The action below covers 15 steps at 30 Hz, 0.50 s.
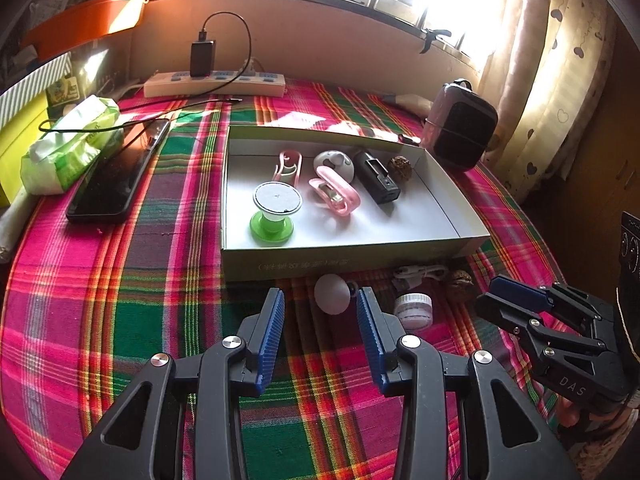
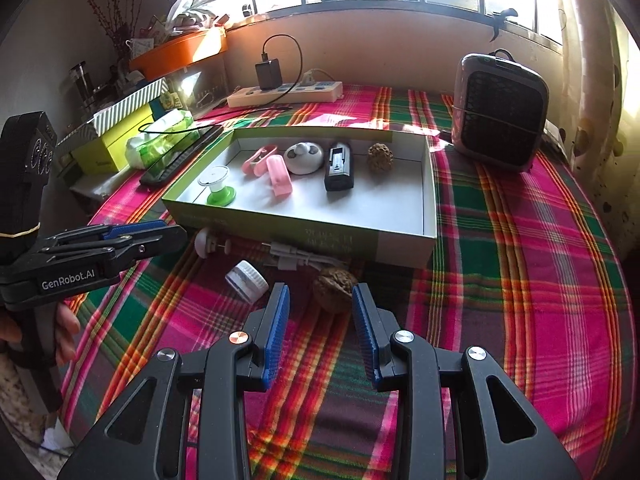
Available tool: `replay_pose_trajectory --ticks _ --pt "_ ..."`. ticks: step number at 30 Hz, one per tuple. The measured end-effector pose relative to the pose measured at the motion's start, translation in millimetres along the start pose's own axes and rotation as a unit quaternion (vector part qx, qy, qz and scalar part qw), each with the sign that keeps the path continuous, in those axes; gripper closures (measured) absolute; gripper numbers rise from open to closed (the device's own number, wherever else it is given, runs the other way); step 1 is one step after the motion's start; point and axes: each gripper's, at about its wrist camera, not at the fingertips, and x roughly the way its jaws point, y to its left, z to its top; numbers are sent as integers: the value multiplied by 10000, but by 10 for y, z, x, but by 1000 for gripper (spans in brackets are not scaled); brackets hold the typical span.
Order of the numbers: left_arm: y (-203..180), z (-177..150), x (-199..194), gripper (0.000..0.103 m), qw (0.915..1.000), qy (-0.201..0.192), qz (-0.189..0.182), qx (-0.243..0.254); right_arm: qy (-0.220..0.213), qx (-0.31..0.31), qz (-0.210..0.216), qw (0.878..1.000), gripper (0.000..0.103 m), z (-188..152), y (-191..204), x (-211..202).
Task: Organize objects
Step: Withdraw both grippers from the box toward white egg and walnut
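Observation:
An open cardboard box [image 1: 400, 248] [image 2: 430, 184] lies on the plaid cloth and holds a green spool [image 1: 274, 212], pink clips, a white round thing, a black device [image 1: 376, 176] and a walnut [image 2: 380, 157]. In front of the box lie a white knob [image 1: 332, 294] [image 2: 208, 242], a small white jar [image 1: 414, 310] [image 2: 247, 280], a white cable [image 2: 292, 258] and a brown walnut [image 2: 334, 288] [image 1: 460, 284]. My left gripper [image 1: 320, 316] is open, its fingers on either side of the white knob. My right gripper [image 2: 320, 312] is open around the brown walnut.
A black phone [image 1: 116, 172] and a green tissue pack [image 1: 72, 144] lie left of the box. A power strip [image 1: 214, 82] with a charger stands at the back. A small dark heater [image 2: 500, 110] stands at the right. Yellow boxes and an orange tray [image 2: 176, 52] are at far left.

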Motion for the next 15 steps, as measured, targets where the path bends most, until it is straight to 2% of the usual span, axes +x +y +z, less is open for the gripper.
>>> replay_pose_trajectory --ticks 5,9,15 --pt "-8 -14 49 67 10000 70 -5 0 119 47 -118 9998 68 -19 -45 95" --pt "-21 -16 100 65 9999 152 -23 33 200 88 -147 9997 55 -8 -73 184" --pt "-38 2 178 64 9997 239 -14 58 285 66 -228 9993 55 24 -78 274"
